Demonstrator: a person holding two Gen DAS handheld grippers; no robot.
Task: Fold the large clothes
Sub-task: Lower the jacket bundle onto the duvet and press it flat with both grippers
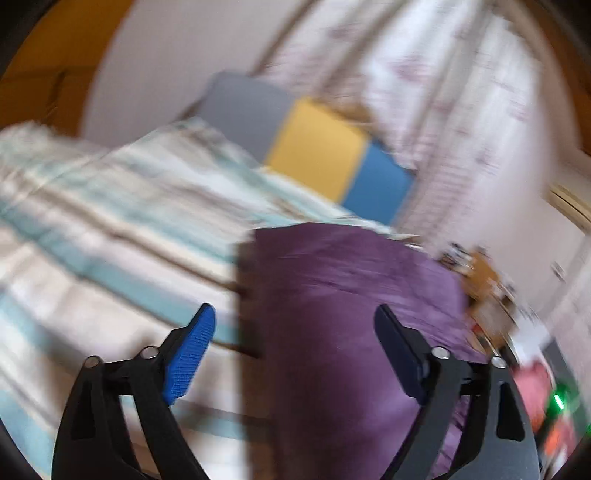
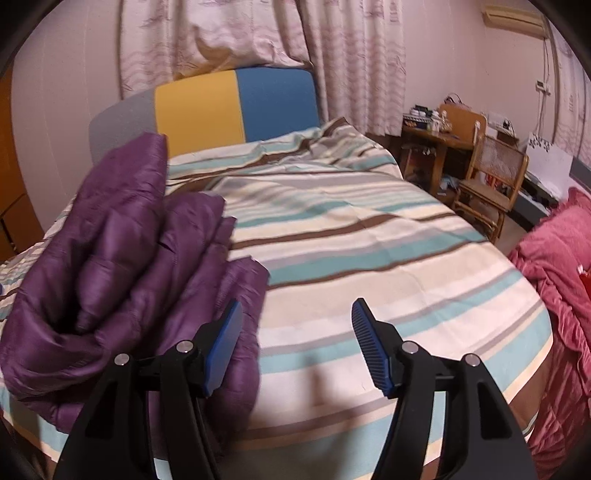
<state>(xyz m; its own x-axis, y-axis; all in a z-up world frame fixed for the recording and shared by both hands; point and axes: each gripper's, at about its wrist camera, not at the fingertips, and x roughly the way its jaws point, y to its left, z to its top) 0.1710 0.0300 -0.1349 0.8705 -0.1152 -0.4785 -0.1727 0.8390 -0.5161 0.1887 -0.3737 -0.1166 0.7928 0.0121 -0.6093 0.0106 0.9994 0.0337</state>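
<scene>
- A purple quilted jacket (image 2: 122, 266) lies bunched in thick layers near the front left corner of a bed covered by a striped bedspread (image 2: 369, 236), as seen from the right wrist camera.
- Judging by its stacked folds, the jacket appears partly or mostly folded; one end rears up uneven, so flattening and squaring the bundle likely remain.
- The left gripper (image 1: 295, 354) has its jaws wide apart with nothing between them; the jacket (image 1: 351, 314) lies ahead and below, untouched by the pads, in a heavily motion-blurred view.
- The right gripper (image 2: 295, 347) also stands parted and empty, its left finger just beside the jacket's near edge; whether it brushes the fabric cannot be told.
- Both grippers angle down toward the bed, the left camera view tilted as if the wrist is rolled.
- A headboard (image 2: 236, 107) in yellow and blue panels stands behind, with patterned curtains (image 2: 258, 33), a wooden chair (image 2: 491, 184) and a pink blanket (image 2: 554, 273) at right.
</scene>
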